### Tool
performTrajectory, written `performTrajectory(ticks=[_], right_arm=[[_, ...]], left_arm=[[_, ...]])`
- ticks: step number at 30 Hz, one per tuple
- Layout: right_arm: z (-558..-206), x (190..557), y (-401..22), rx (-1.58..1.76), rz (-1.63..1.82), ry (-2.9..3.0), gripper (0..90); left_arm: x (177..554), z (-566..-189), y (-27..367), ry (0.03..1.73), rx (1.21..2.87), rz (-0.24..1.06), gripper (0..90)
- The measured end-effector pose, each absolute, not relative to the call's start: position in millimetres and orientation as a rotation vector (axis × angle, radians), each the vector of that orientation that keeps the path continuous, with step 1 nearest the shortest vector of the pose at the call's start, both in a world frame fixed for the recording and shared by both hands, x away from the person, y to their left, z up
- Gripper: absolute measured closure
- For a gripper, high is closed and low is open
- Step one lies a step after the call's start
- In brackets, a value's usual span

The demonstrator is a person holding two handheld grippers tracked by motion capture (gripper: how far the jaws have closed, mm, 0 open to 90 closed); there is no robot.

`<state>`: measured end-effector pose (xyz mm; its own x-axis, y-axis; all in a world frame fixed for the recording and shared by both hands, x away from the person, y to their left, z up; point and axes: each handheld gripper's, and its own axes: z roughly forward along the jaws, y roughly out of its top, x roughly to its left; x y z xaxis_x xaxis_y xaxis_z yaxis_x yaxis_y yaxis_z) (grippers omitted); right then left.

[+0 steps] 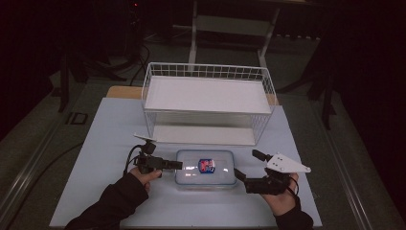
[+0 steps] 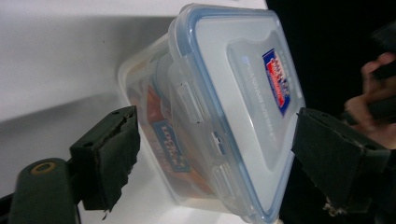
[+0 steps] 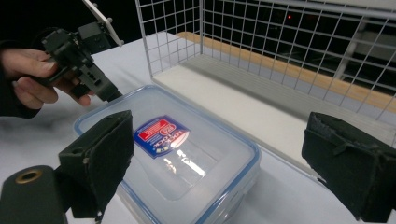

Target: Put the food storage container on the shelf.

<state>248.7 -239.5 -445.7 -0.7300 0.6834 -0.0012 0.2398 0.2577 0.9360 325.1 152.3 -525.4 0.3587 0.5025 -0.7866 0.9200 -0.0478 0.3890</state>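
Observation:
A clear plastic container (image 1: 194,177) with a blue-rimmed snap lid and a red-and-blue label (image 1: 207,166) lies flat on the white table, near the front. My left gripper (image 1: 176,165) is at its left short end. In the left gripper view that gripper (image 2: 219,140) is open, and its jaws straddle the container (image 2: 243,93) at a side latch (image 2: 189,98) without touching. My right gripper (image 1: 239,175) is at the container's right end. It (image 3: 224,154) is open too, with the lid (image 3: 196,154) between and beyond its jaws.
A white wire rack (image 1: 208,96) with a solid shelf stands just behind the container, its mesh (image 3: 261,42) close on the far side. The white table (image 1: 110,139) has free room to the left and right. The surroundings are dark.

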Motion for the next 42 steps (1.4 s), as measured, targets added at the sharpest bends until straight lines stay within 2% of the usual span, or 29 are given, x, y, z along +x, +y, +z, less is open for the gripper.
performTrajectory(ticks=[10,13,16,32,39,42], right_arm=[[-451,251,-245,0.887,1.476,2.151,9.2],[-452,252,-247,0.903,1.476,2.161,9.4],[-456,256,-249,0.943,1.477,2.188,12.0],[-490,284,-254,1.274,1.587,2.394,14.0],[-507,295,-256,1.476,1.616,2.506,23.1],[-510,297,-257,1.537,1.640,2.540,30.5]], left_arm=[[329,-541,152,1.288,1.651,-0.718,37.5],[330,-542,155,1.280,1.633,-0.727,40.4],[329,-537,158,1.263,1.644,-0.700,52.6],[312,-524,154,1.124,1.724,-0.600,57.7],[305,-521,153,1.081,1.750,-0.551,58.2],[303,-520,152,1.075,1.752,-0.540,58.3]])
